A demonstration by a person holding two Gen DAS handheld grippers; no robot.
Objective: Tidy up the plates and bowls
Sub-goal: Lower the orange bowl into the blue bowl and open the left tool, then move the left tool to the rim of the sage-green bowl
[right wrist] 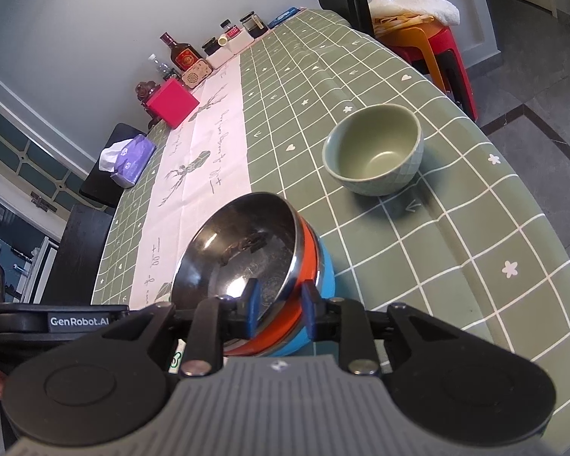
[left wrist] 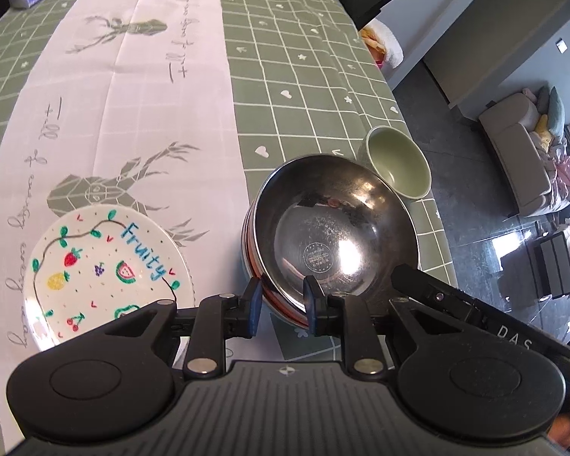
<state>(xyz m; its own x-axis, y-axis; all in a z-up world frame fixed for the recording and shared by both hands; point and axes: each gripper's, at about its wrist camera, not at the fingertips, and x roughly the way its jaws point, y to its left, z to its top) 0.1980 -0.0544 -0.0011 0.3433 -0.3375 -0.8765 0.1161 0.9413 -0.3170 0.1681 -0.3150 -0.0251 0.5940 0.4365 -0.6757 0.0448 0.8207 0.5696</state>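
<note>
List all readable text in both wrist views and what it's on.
"Fruity": painted plate.
"DAS": visible letters on the right gripper body, rest hidden.
"GenRobot.AI": left gripper body.
Grey script on the white table runner: handwriting, not legible.
Round stamp in the steel bowl: too small.
Liquor bottle label: blurred.
Tissue pack print: blurred.

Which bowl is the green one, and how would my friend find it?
Start at the long table with the green checked tablecloth. Near its edge, beyond the stack topped by a shiny metal bowl, the green bowl stands alone and empty. It is the only matte, pale green one, deeper and narrower than the metal bowl.
</note>
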